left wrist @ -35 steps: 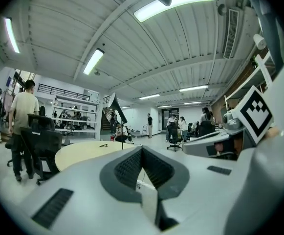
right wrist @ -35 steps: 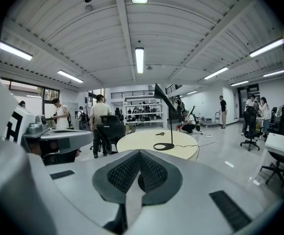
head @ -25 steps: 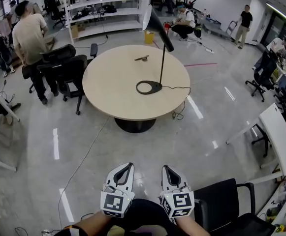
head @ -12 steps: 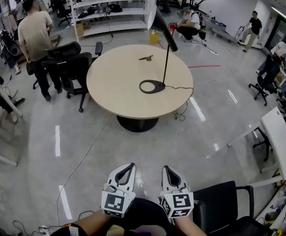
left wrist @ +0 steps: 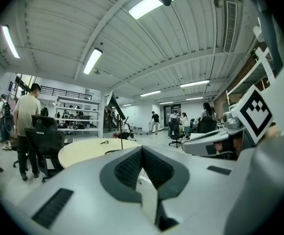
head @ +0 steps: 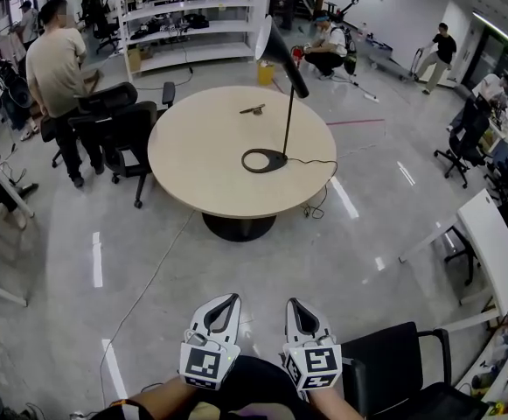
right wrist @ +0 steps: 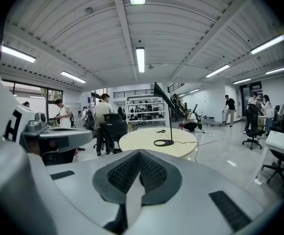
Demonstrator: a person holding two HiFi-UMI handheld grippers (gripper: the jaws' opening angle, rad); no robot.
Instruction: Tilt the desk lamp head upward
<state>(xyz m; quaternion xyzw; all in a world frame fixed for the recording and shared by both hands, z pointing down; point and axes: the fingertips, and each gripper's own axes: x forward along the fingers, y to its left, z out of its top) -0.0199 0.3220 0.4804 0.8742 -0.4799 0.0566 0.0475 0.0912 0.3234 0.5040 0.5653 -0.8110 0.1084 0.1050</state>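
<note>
A black desk lamp [head: 288, 112] stands on a round beige table [head: 192, 151] across the floor, its ring base [head: 264, 159] near the table's middle. Its cone head [head: 277, 46] slants down to the right. Both grippers are held close to my body, far from the table. The left gripper [head: 227, 299] and the right gripper [head: 295, 304] point toward the table, each shut with nothing between the pads. The left gripper view shows its closed tips [left wrist: 142, 149] and the lamp [left wrist: 114, 104] far off. In the right gripper view the tips [right wrist: 140, 152] meet below the distant lamp [right wrist: 163, 96].
Black office chairs [head: 118, 121] stand at the table's left beside a standing person [head: 57, 68]. Another black chair [head: 402, 357] is at my right, and a white desk [head: 494, 243] lies further right. A small dark object [head: 252, 108] rests on the table. The lamp's cable [head: 319, 169] hangs off the table edge.
The head view swayed slightly. Both grippers stay in the same place, shut. The lamp has not moved.
</note>
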